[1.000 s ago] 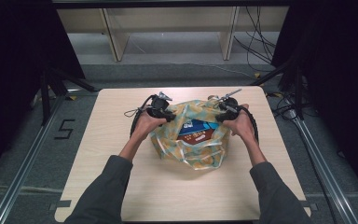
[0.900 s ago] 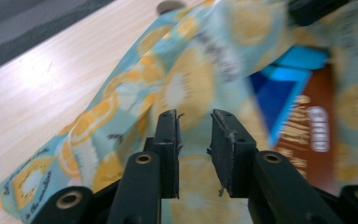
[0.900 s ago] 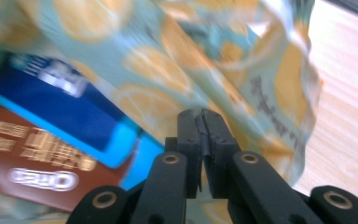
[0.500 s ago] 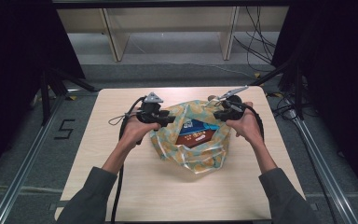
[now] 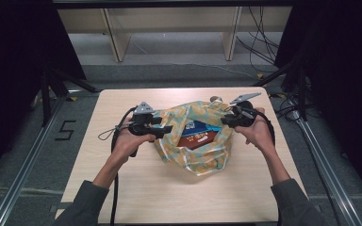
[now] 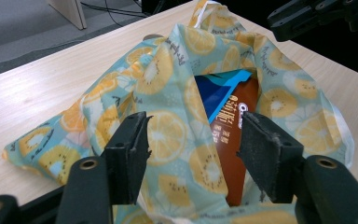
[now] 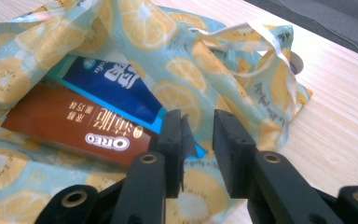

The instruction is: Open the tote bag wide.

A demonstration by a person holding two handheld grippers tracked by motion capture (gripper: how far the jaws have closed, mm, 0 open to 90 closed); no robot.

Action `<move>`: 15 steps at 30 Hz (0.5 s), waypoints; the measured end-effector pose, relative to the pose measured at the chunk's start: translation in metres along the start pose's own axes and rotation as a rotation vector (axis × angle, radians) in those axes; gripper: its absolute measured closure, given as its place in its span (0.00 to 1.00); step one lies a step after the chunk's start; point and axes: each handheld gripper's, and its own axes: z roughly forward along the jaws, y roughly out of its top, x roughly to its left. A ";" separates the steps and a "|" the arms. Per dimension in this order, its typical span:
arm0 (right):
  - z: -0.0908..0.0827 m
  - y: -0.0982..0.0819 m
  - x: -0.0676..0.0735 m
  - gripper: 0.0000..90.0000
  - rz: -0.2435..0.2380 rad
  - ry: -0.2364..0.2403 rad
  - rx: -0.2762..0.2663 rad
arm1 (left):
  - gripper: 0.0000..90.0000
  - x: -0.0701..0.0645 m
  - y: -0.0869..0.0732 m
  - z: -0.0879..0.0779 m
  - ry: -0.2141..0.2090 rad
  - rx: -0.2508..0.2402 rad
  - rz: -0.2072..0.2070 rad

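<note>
Left tongs just opened wide, right tongs narrow — bag half-hides boxes.

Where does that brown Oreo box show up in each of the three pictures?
High view: the brown box lies mid-table, inside the open fruit-print bag.
Left gripper view: right of centre, upright in the bag's opening.
Right gripper view: lower left, logo upside down.
Shared landmark: the blue packet touching the box.
</note>
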 end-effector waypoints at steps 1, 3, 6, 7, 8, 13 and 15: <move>-0.002 -0.002 0.001 0.78 0.004 -0.001 -0.002 | 0.44 -0.001 -0.002 -0.001 0.004 -0.009 -0.010; -0.006 -0.005 0.001 0.76 0.009 -0.001 -0.002 | 0.42 -0.003 -0.007 -0.004 -0.010 -0.017 -0.027; -0.012 -0.011 0.004 0.72 0.021 0.002 -0.009 | 0.40 -0.005 -0.014 -0.011 -0.008 -0.032 -0.035; -0.013 -0.013 0.004 0.71 0.011 -0.001 -0.024 | 0.40 -0.006 -0.017 -0.013 0.000 -0.035 -0.043; -0.015 -0.015 0.006 0.69 0.012 -0.002 -0.018 | 0.39 -0.006 -0.018 -0.014 -0.005 -0.038 -0.043; -0.021 -0.026 0.011 0.63 0.014 -0.001 -0.040 | 0.36 -0.011 -0.027 -0.021 -0.007 -0.031 -0.043; -0.022 -0.031 0.011 0.61 0.008 0.000 -0.060 | 0.35 -0.015 -0.033 -0.021 -0.010 -0.030 -0.043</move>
